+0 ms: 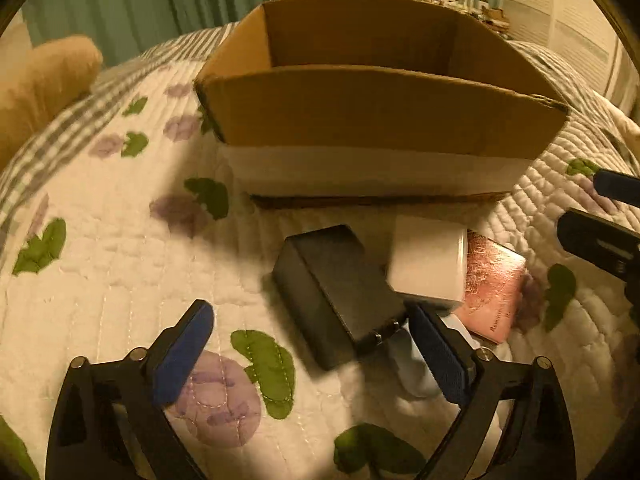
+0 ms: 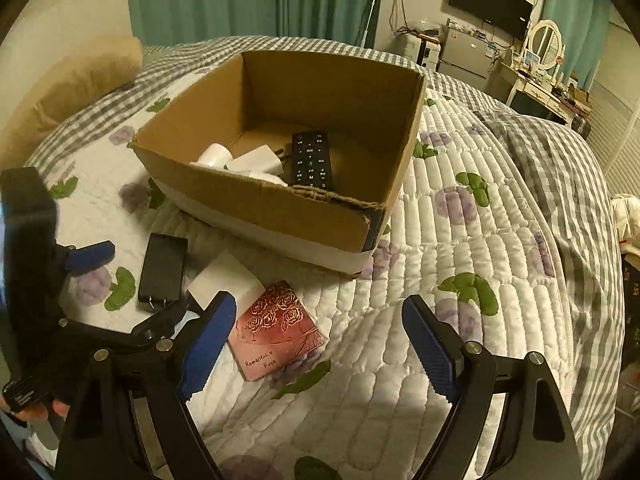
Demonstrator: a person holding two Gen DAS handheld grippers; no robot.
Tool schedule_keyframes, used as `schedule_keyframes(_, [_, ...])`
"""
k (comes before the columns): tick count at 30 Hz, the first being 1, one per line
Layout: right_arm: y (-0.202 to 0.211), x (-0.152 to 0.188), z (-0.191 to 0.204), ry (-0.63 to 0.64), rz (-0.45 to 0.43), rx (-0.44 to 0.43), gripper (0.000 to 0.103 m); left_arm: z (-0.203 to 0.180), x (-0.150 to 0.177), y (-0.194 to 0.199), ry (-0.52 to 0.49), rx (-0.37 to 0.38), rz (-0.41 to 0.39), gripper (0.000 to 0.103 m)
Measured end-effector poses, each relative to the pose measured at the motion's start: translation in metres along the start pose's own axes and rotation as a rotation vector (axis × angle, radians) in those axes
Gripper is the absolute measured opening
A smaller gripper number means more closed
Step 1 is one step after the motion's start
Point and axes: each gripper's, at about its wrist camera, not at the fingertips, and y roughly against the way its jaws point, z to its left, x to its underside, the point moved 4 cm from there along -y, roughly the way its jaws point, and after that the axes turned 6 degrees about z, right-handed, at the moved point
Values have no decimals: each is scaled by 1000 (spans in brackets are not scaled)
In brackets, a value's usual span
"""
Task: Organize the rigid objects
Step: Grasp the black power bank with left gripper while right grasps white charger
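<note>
Bed covered by a white quilt (image 2: 460, 264) with purple flowers and green leaves; a grey checked blanket (image 2: 560, 168) lies at its far side.

A cardboard box (image 2: 280, 208) sits open on the quilt. Inside it: a black remote control (image 2: 311, 160) and several white plugs or chargers (image 2: 244, 162), lying together on the box floor.

Three things lie on the quilt just in front of the box, close together:
- black power adapter (image 1: 336, 292), prongs toward the camera in the left wrist view
- white box (image 1: 428, 260), just beside the adapter and overlapping the edge of the next item
- pink case (image 2: 276, 328) with a rose pattern and handwriting, flat on the quilt

Left tongs (image 1: 316, 344): jaws wide, nothing gripped. The adapter lies between the two blue pads; the right-hand pad is near its pronged end, contact not clear.

Right tongs (image 2: 320, 336): jaws wide, empty. The pink case lies just inside the left-hand pad, bare quilt across the rest of the gap. No pad presses on it.

In the right wrist view the left tongs appear at the left edge, over the adapter.
</note>
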Motion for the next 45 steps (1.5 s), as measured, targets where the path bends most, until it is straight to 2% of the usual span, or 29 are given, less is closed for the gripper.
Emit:
schedule_keyframes(3, [-2,0,-1,-3,6,4,85,2,1,4,5,8,-15,95])
schedule_keyframes(8, [-1,1,-5,-25,9,3,85,10,7,13,20,-30,-31,94])
schedule_keyframes(11, [-4,1,-3,-15,20,16,85,9,2,7,30,-61,-9,93])
schedule_keyframes(14, [-7,1,1,-2,32,32,85,2,-10,-12,29,-112,38,86])
schedule_keyframes(17, [-8,1,1,0,33,37,85,3,-17,-20,54,-108,54,73])
schedule_keyframes(19, [-7,1,1,0,30,33,85,0,-15,-15,46,-36,45,50])
schedule_keyframes(22, [-9,0,3,4,41,21,85,3,-10,-3,59,8,30,41])
schedule_keyframes(26, [-8,-3,14,36,44,-14,85,16,-2,18,93,80,28,41])
schedule_keyframes(34, [-28,-17,44,71,110,-71,85,54,-8,56,83,41,-69,40])
schedule_keyframes(37, [-50,-20,58,63,166,-70,85,60,-19,56,67,57,-83,40])
schedule_keyframes(40, [-67,-21,66,48,204,-63,85,59,-24,52,31,39,-95,40])
schedule_keyframes(45, [-82,-23,72,37,227,-55,85,55,-18,35,10,39,-61,40])
